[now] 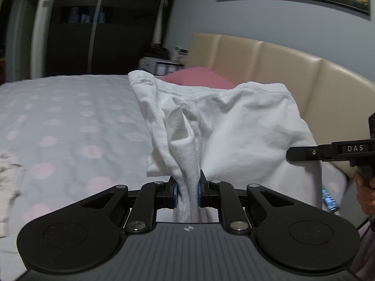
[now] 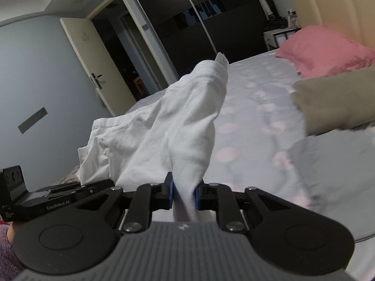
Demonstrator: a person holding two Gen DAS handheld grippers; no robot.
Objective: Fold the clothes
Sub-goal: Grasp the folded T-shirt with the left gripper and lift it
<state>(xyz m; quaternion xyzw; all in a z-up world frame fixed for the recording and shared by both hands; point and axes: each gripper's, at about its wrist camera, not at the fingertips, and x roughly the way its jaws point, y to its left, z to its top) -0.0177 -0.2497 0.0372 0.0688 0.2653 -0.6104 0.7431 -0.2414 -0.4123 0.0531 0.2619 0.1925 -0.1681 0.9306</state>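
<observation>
A white garment (image 1: 234, 126) hangs lifted above the bed, bunched and draped between my two grippers. My left gripper (image 1: 187, 193) is shut on a twisted ribbed fold of it, the blue pads pressing the cloth from both sides. In the right wrist view the same white garment (image 2: 178, 121) rises in a peak with a small label at its tip, and my right gripper (image 2: 184, 195) is shut on its lower fold. The right gripper's black body (image 1: 328, 151) shows at the right edge of the left wrist view, and the left gripper's body (image 2: 46, 199) shows at the lower left of the right wrist view.
The bed's white cover with pale pink dots (image 1: 70, 126) spreads below. A pink pillow (image 2: 325, 49) lies by the beige padded headboard (image 1: 269, 65). A folded tan cloth (image 2: 335, 100) and a grey one (image 2: 332, 164) lie on the right. A pale garment (image 1: 9, 187) lies at the left edge.
</observation>
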